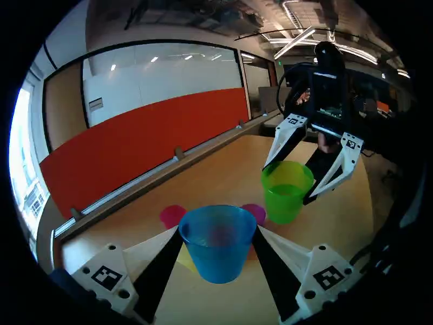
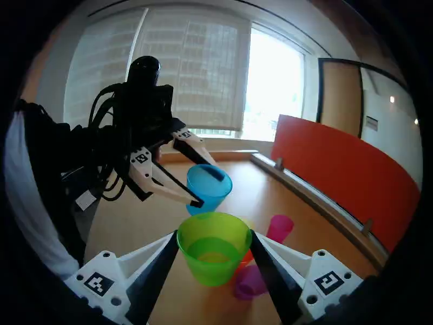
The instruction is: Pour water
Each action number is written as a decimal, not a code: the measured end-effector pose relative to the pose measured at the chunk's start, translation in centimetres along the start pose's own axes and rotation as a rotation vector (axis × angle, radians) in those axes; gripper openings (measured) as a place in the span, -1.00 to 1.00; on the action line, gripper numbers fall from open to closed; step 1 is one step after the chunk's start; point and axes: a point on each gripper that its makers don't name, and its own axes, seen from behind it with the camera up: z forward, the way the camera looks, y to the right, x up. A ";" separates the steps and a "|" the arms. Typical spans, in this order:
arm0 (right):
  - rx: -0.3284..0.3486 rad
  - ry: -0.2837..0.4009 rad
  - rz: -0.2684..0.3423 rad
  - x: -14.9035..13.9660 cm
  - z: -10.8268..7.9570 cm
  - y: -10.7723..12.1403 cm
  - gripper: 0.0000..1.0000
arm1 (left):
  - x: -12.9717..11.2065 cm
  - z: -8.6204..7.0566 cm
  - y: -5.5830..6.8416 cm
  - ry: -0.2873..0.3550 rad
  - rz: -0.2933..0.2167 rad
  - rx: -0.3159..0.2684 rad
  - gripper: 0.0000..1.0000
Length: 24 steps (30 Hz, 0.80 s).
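Right gripper view puts the green cup [image 2: 214, 254], part-filled with liquid, clamped upright between the right gripper's [image 2: 214, 234] fingers over the table [image 2: 260, 189], probably kept level so nothing spills. Nearby, the left gripper [image 1: 216, 230] pinches the blue cup [image 1: 218, 254], seemingly as the receiver.

2 fisheyes, facing each other closely over table [image 1: 227, 162], sharing blue cup [image 1: 218, 249], green cup [image 1: 285, 190]

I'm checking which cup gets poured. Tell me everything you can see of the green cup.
The green cup is translucent plastic, tapered, with a wide round rim. It is upright, held over the wooden table, gripped on both sides by the right gripper. It looks partly filled with clear liquid. Nothing else touches it.
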 end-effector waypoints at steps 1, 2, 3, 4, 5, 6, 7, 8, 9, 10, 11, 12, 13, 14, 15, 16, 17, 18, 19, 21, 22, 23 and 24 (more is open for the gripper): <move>-0.001 -0.007 0.001 -0.3 0.0 0.1 0.88 | -0.4 0.1 0.1 -0.011 0.005 -0.002 0.73; -0.001 -0.015 0.002 -0.6 0.0 0.2 0.88 | -0.8 0.2 0.2 -0.023 0.010 -0.004 0.73; -0.002 -0.022 0.003 -0.8 0.0 0.2 0.88 | -1.1 0.3 0.3 -0.034 0.014 -0.006 0.73; 0.001 -0.029 0.004 -1.1 0.0 0.2 0.88 | -1.4 0.4 0.4 -0.040 0.017 -0.008 0.74; 0.003 -0.037 0.007 -1.4 -0.1 0.2 0.88 | -1.7 0.5 0.5 -0.048 0.020 -0.009 0.74; 0.005 -0.045 0.009 -1.7 -0.1 0.2 0.88 | -2.0 0.6 0.6 -0.055 0.022 -0.012 0.74; 0.007 -0.052 0.009 -2.0 -0.1 0.2 0.88 | -2.3 0.8 0.7 -0.062 0.022 -0.016 0.73; 0.010 -0.061 0.011 -2.4 -0.1 0.2 0.88 | -2.7 0.9 0.8 -0.071 0.021 -0.021 0.73; 0.012 -0.069 0.011 -2.7 -0.1 0.2 0.88 | -3.0 1.0 0.9 -0.078 0.020 -0.025 0.73; 0.012 -0.075 0.011 -3.0 -0.1 0.2 0.88 | -3.3 1.2 1.0 -0.086 0.019 -0.028 0.73; 0.013 -0.083 0.010 -3.3 -0.1 0.2 0.88 | -3.6 1.3 1.0 -0.095 0.018 -0.031 0.73; 0.014 -0.089 0.010 -3.5 -0.1 0.2 0.88 | -3.9 1.4 1.1 -0.102 0.017 -0.034 0.74; 0.014 -0.094 0.012 -3.8 -0.1 0.2 0.88 | -4.2 1.5 1.2 -0.109 0.017 -0.037 0.73; 0.015 -0.099 0.014 -4.1 -0.1 0.2 0.88 | -4.6 1.7 1.3 -0.117 0.017 -0.040 0.73; 0.016 -0.104 0.016 -4.3 0.0 0.2 0.88 | -4.9 1.8 1.4 -0.123 0.017 -0.043 0.73; 0.017 -0.109 0.020 -4.5 -0.1 0.3 0.88 | -5.1 1.9 1.5 -0.128 0.018 -0.047 0.74; 0.018 -0.114 0.024 -4.8 -0.1 0.3 0.88 | -5.4 2.0 1.6 -0.134 0.019 -0.051 0.74; 0.019 -0.118 0.027 -5.0 -0.1 0.3 0.88 | -5.7 2.1 1.7 -0.140 0.020 -0.054 0.74; 0.019 -0.122 0.029 -5.3 -0.1 0.4 0.88 | -6.0 2.2 1.8 -0.145 0.021 -0.056 0.74; 0.019 -0.131 0.033 -5.8 -0.1 0.5 0.88 | -6.5 2.4 1.9 -0.157 0.025 -0.059 0.74; 0.021 -0.136 0.035 -6.0 -0.1 0.5 0.88 | -6.8 2.5 2.0 -0.163 0.027 -0.061 0.74; 0.022 -0.142 0.037 -6.3 -0.1 0.5 0.88 | -7.0 2.6 2.1 -0.170 0.030 -0.064 0.74; 0.023 -0.147 0.038 -6.5 -0.1 0.5 0.88 | -7.2 2.7 2.2 -0.176 0.032 -0.066 0.74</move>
